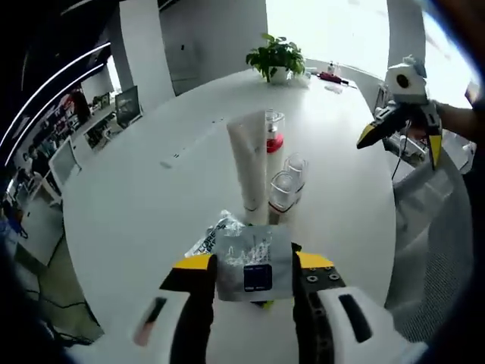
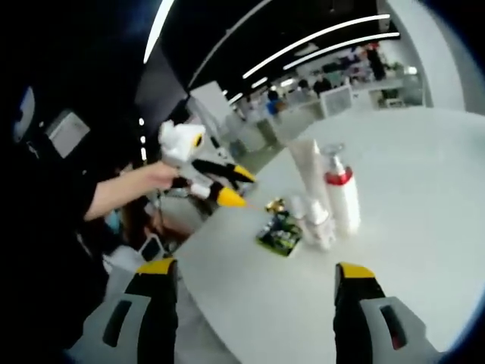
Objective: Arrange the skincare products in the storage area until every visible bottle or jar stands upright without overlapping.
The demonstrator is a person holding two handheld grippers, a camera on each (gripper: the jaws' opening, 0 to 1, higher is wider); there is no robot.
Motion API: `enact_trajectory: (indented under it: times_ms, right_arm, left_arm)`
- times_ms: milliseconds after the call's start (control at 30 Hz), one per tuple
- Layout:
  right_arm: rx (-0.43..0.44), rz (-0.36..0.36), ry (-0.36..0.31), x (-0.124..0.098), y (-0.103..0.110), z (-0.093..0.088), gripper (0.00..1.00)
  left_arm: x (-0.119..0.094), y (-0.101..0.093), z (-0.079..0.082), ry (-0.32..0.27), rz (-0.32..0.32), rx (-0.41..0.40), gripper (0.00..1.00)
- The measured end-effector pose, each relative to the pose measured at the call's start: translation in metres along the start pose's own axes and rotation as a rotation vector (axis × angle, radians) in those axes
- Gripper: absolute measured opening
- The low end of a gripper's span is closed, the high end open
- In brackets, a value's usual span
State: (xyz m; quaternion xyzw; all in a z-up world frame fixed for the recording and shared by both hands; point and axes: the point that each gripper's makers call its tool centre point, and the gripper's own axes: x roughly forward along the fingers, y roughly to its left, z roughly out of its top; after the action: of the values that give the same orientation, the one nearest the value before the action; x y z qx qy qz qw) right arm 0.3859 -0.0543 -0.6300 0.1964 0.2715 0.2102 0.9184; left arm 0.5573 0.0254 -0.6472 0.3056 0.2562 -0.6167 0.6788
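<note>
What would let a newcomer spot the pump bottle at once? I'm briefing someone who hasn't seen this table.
On the round white table, find the small cluster of skincare items standing near the middle. The pump bottle stands upright in it, beside the taller white tube. It alone has a red collar under its pump; the small clear bottles nearby have none.
</note>
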Motion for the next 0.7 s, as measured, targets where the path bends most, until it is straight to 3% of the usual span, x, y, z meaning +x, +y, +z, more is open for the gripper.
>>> enact_trajectory:
  times_ms: [167,300,433,700]
  right_arm:
    - [-0.008,0.014,-0.006,-0.001,0.006,0.006,0.82]
    - [-0.016,0.026,-0.008,-0.002,0.012,0.010,0.83]
    - [-0.009,0.046,-0.026,-0.004,0.019,0.015,0.82]
    - [0.034,0.081,-0.041,-0.008,0.030,0.021,0.77]
  left_arm:
    - [-0.017,-0.008,0.013,-0.028,0.014,0.024,0.45]
    - [-0.028,-0.016,0.023,-0.032,0.033,0.091,0.45]
    - [-0.038,-0.028,0.033,-0.053,0.026,0.107,0.45]
    - [-0.055,-0.047,0.042,-0.054,0.043,0.184,0.45]
